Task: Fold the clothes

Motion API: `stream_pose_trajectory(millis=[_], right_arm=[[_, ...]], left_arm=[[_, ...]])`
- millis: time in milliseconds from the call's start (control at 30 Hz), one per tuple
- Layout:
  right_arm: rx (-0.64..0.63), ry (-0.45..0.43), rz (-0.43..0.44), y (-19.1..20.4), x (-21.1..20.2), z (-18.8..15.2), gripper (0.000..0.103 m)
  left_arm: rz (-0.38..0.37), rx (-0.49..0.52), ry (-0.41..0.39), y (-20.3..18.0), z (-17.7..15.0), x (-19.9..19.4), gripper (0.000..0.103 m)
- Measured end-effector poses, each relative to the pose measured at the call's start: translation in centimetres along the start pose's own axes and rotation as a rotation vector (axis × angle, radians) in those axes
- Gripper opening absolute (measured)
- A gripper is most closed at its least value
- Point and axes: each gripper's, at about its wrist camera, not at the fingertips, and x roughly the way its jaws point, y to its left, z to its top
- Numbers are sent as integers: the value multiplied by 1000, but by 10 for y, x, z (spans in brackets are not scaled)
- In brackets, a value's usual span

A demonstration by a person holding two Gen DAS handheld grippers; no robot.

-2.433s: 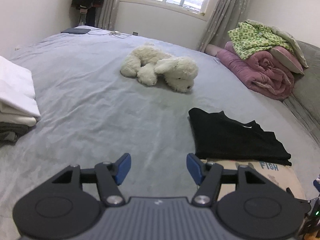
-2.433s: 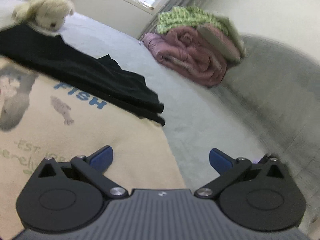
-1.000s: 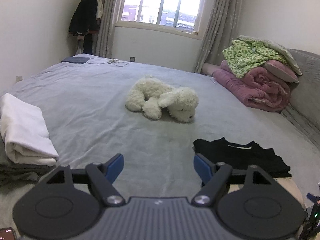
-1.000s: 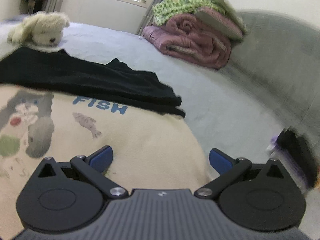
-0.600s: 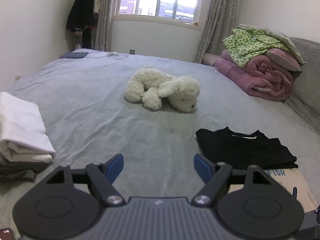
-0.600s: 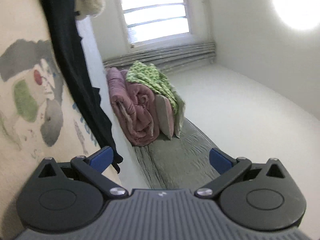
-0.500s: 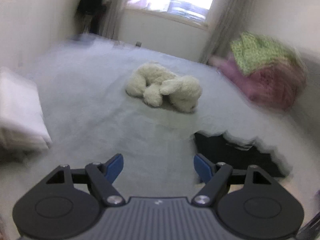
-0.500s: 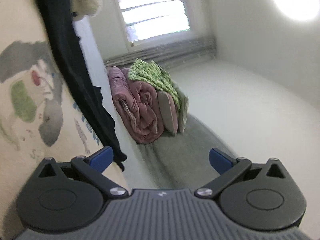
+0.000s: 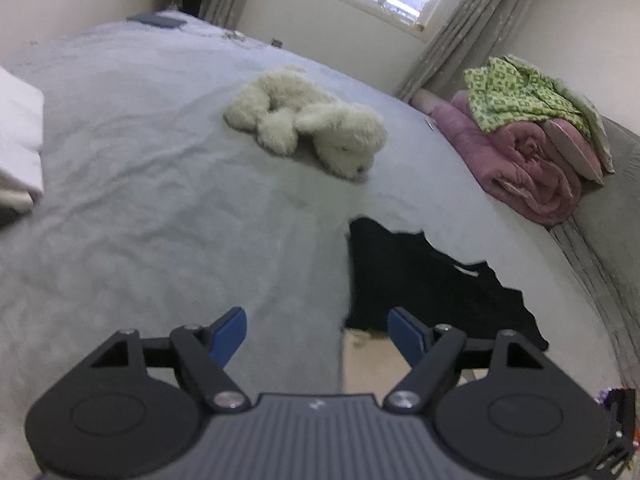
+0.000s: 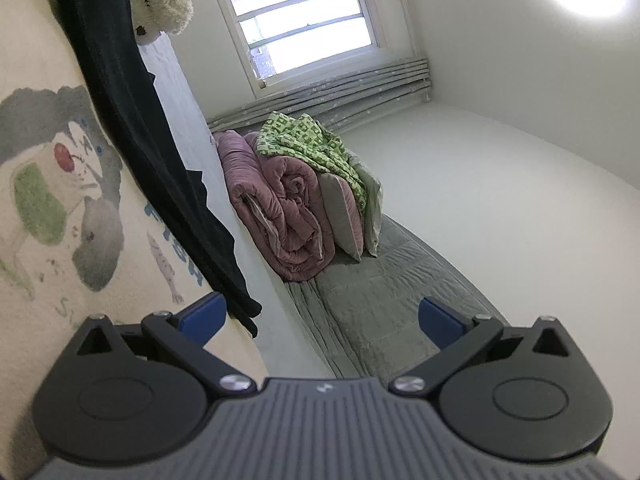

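A folded black garment (image 9: pixel 424 280) lies on the grey bed (image 9: pixel 140 208), partly on top of a cream shirt (image 9: pixel 368 364) printed with animals and blue letters. My left gripper (image 9: pixel 318 330) hovers open above the bed, just in front of the cream shirt's left edge, holding nothing. In the right wrist view the camera is rolled sideways; the cream shirt (image 10: pixel 60 200) and the black garment (image 10: pixel 132 120) fill the left side. My right gripper (image 10: pixel 320 316) is open and empty, its left finger (image 10: pixel 202 316) close over the cream shirt.
A white plush dog (image 9: pixel 308 128) lies mid-bed. Folded white cloth (image 9: pixel 18 148) is stacked at the left edge. Rolled pink bedding (image 9: pixel 520 164) with a green patterned blanket (image 9: pixel 516 96) sits at the right by a grey headboard cushion (image 10: pixel 380 300). A window (image 10: pixel 304 20) is beyond.
The left gripper tilted down and moved closer to the black garment and cream shirt. The right gripper rolled sideways about half a second ago and holds that pose. Both stayed open.
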Motion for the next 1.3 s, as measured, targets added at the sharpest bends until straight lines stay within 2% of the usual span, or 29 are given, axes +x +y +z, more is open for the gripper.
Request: stream_pose_trajectory(millis=[233, 367, 567, 633, 733, 900, 1000, 1067, 1133, 1233, 1300], right_arm=[[11, -7, 5, 3, 0, 1, 103], [-2, -16, 5, 5, -8, 0, 103], [-49, -86, 93, -6, -10, -7, 103], [-38, -100, 158, -19, -7, -9, 103], [121, -72, 272, -61, 4, -16, 103], [639, 60, 605, -163, 43, -50, 103], [809, 129, 862, -186, 67, -70, 103], [864, 191, 988, -187, 81, -78, 103], [955, 182, 1055, -193, 85, -90, 103], [1102, 152, 1087, -204, 89, -116, 103], [1141, 208, 1099, -205, 94, -129, 103]], left_arm=[[68, 104, 25, -14, -16, 5, 79], [76, 105, 51, -21, -26, 8, 79], [74, 145, 59, -32, -44, -1, 79], [80, 156, 68, -35, -52, -3, 79], [84, 153, 83, -37, -67, -8, 79], [108, 147, 72, -38, -86, -19, 78], [118, 121, 67, -39, -100, -26, 77], [113, 118, 68, -41, -110, -32, 76], [106, 126, 65, -41, -119, -38, 76], [100, 117, 62, -39, -127, -44, 74], [90, 111, 66, -37, -132, -47, 70]])
